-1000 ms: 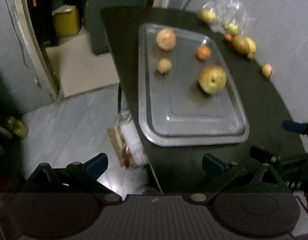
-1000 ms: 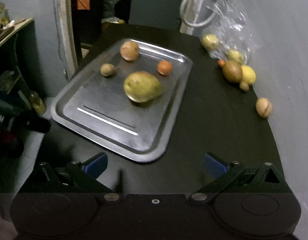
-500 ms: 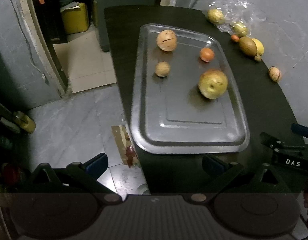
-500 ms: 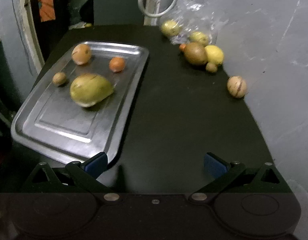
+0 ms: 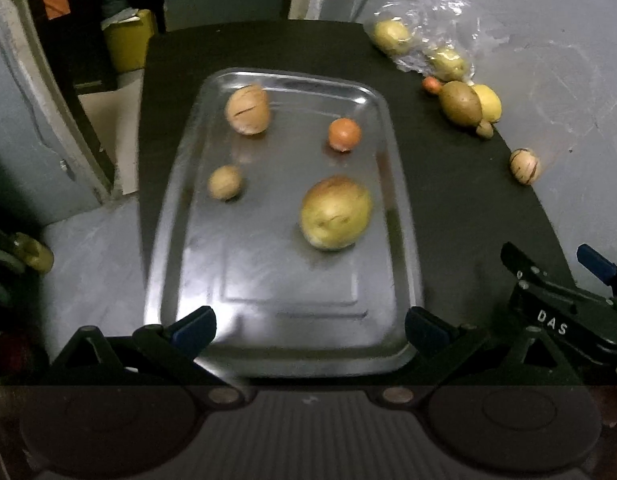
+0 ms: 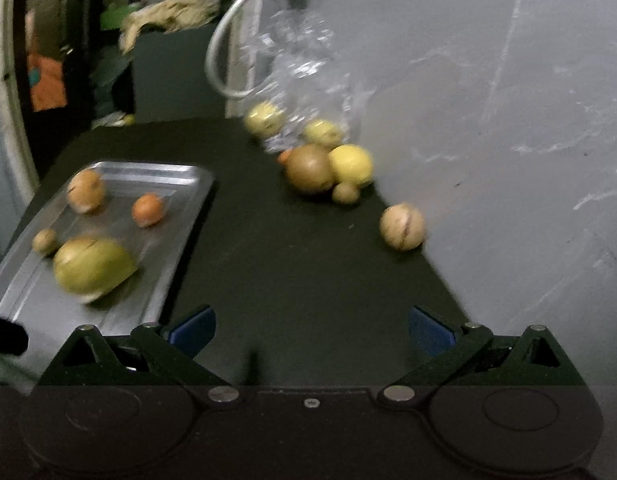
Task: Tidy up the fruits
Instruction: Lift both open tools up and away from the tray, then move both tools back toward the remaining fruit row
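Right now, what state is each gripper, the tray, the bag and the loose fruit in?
Left gripper: open, holding nothing.
Right gripper: open, holding nothing.
Metal tray: flat on the table, carrying four fruits.
Large green-yellow fruit: resting on the tray.
Plastic bag: crumpled against the wall, fruit at its mouth.
Striped round fruit: alone on the table, off the tray.

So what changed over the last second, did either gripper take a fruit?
No. The right gripper swung right, away from the steel tray toward the loose fruits by the grey wall, such as the tan striped fruit. The left gripper shifted over the tray's near edge. Both jaws stayed open and empty; four fruits stayed on the tray.
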A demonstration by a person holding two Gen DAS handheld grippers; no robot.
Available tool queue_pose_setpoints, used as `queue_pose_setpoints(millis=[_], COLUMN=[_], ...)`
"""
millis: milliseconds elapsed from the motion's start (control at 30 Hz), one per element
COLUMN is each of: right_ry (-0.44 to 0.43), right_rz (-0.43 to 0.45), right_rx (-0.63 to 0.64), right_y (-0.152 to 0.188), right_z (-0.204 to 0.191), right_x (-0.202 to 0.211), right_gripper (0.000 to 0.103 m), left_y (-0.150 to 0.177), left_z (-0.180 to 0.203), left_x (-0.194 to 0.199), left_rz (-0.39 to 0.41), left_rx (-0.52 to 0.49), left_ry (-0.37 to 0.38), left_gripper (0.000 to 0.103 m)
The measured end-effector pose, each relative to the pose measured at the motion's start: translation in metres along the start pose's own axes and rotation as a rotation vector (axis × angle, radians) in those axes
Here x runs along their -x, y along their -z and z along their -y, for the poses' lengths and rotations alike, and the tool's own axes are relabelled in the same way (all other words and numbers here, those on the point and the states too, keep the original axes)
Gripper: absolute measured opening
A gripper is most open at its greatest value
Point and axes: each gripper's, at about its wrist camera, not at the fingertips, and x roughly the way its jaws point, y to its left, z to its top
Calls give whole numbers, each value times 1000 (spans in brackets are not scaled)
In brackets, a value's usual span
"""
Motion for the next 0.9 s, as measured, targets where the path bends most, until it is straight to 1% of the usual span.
queue_pose_setpoints(millis=[200, 333, 400, 533, 633, 700, 767, 900], right_ry=[10, -2, -12, -14, -17, -55, -102, -94], right_rz=[19, 32, 29, 39, 46, 23, 18, 36], right_rx=[-136, -231, -284, -337, -380, -416, -464, -507], right_y=[-13, -14, -14, -16, -17, -17, -16, -15], right_z=[33, 47, 52, 56, 63, 69, 77, 81], right_x=[-24, -39, -47, -59, -66, -76, -86, -94], right_gripper=[102, 102, 102, 102, 102, 102, 100, 98], left_y=[-35, -57, -67, -84, -97, -108, -117, -137], left_z=[34, 58, 68, 82, 91, 99, 106, 121], left_x=[-14, -26, -32, -49, -58, -63, -67, -80], left_rz=[39, 61, 70, 51, 53, 60, 67, 87], left_rx=[-41, -57, -58, -53, -40, -31, -25, -12], left_ry=[-3, -3, 10, 28, 36, 55, 85, 144], left_gripper=[102, 102, 102, 102, 102, 102, 102, 102])
